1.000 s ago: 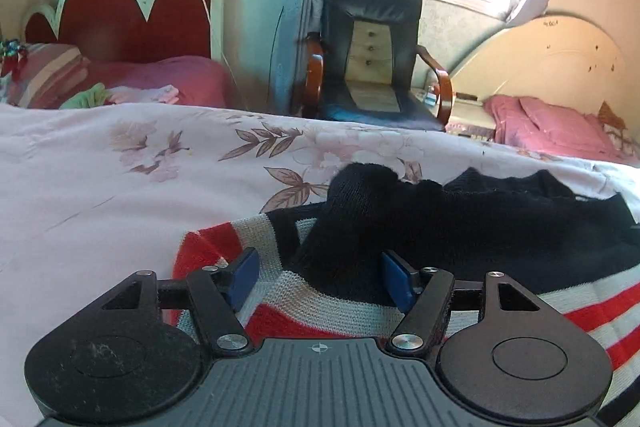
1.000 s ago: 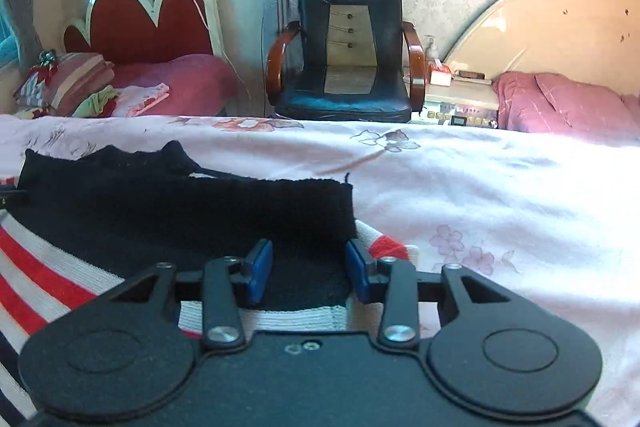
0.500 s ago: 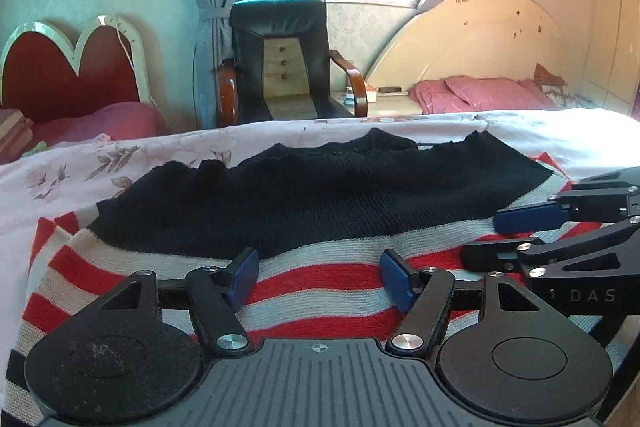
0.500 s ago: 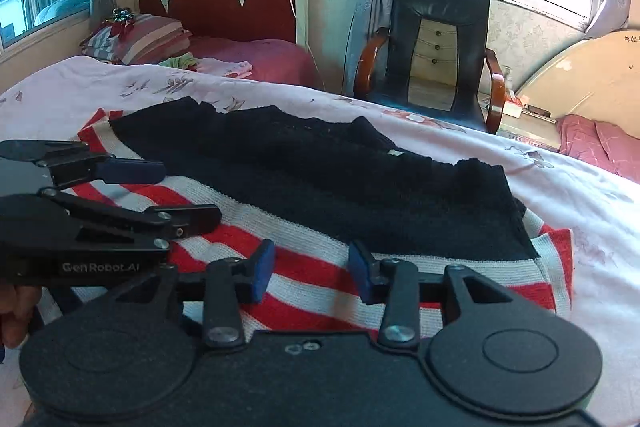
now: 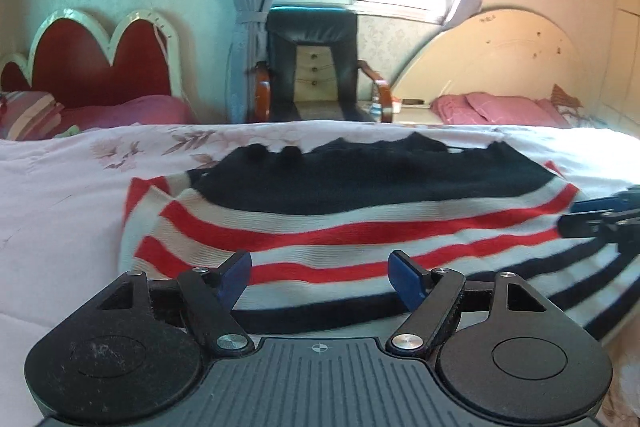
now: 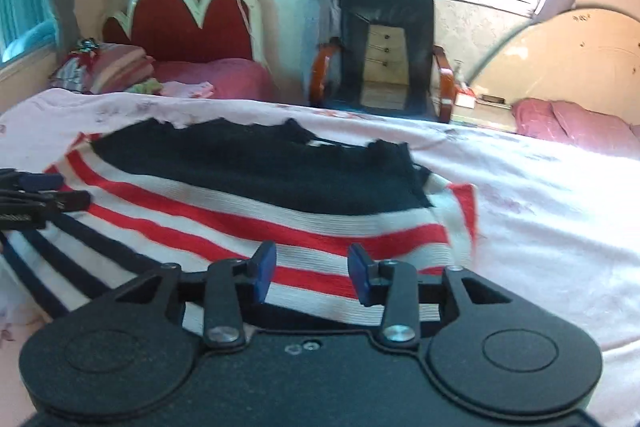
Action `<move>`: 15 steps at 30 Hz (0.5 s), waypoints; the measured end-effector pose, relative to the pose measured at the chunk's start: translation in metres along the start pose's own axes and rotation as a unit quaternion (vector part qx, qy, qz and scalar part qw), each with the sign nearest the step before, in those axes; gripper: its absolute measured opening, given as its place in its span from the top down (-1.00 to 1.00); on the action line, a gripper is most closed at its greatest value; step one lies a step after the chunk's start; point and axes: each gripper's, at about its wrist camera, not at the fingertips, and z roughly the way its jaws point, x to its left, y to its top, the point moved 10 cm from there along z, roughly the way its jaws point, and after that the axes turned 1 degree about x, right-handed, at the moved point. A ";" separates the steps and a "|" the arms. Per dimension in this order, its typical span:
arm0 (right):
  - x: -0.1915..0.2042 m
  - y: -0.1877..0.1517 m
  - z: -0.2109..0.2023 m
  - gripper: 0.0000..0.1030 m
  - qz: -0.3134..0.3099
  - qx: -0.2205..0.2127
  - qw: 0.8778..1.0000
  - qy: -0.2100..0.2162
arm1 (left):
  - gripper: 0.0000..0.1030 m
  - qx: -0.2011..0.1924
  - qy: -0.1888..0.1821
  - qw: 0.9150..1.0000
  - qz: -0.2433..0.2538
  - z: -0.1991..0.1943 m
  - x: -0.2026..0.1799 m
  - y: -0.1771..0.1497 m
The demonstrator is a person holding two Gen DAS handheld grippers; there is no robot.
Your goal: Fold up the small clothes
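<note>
From my left wrist camera I see the knitted sweater with a black upper part and red, white and navy stripes (image 5: 352,223) lying flat across the pink floral bedspread (image 5: 60,203), filling the middle of the view from about 9 o'clock to 3 o'clock. My left gripper (image 5: 320,277) sits low at 6 o'clock, its blue-tipped fingers (image 5: 236,275) spread wide apart with only the striped hem showing between them; they pinch nothing. At 3 o'clock the tips of my right gripper (image 5: 600,217) lie at the sweater's right edge, though I cannot tell whether they touch the knit.

From the right wrist camera the same sweater (image 6: 256,211) spreads from 9 o'clock toward the centre, black part farther away, stripes nearer. The right gripper (image 6: 312,273) has its blue fingers (image 6: 362,277) apart, hovering over the near striped hem and gripping nothing. The left gripper (image 6: 40,197) enters at 9 o'clock beside the sweater's edge.

Beyond the bed, at 12 o'clock, stands a black leather armchair with wooden arms (image 5: 316,67), with a red scalloped headboard (image 5: 92,63) at 10 o'clock.
</note>
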 end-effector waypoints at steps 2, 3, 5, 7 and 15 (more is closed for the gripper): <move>0.028 -0.005 0.000 0.25 -0.009 0.008 1.000 0.023 | -0.47 0.005 -0.017 1.000 0.011 -0.004 -0.024 -0.009; 0.038 -0.009 0.002 0.25 -0.012 0.013 0.999 0.032 | -0.47 0.011 -0.024 1.000 0.014 -0.003 -0.034 -0.015; 0.052 -0.023 0.011 0.23 -0.021 0.034 0.999 0.029 | -0.47 0.016 -0.015 0.999 0.026 -0.004 -0.044 -0.028; 0.056 -0.032 0.009 0.22 -0.029 0.025 0.999 0.011 | -0.47 0.012 -0.018 1.000 0.018 -0.010 -0.042 -0.034; 0.060 -0.052 -0.015 0.27 -0.072 0.029 0.997 -0.012 | -0.47 0.010 0.020 0.999 0.043 -0.034 0.000 -0.044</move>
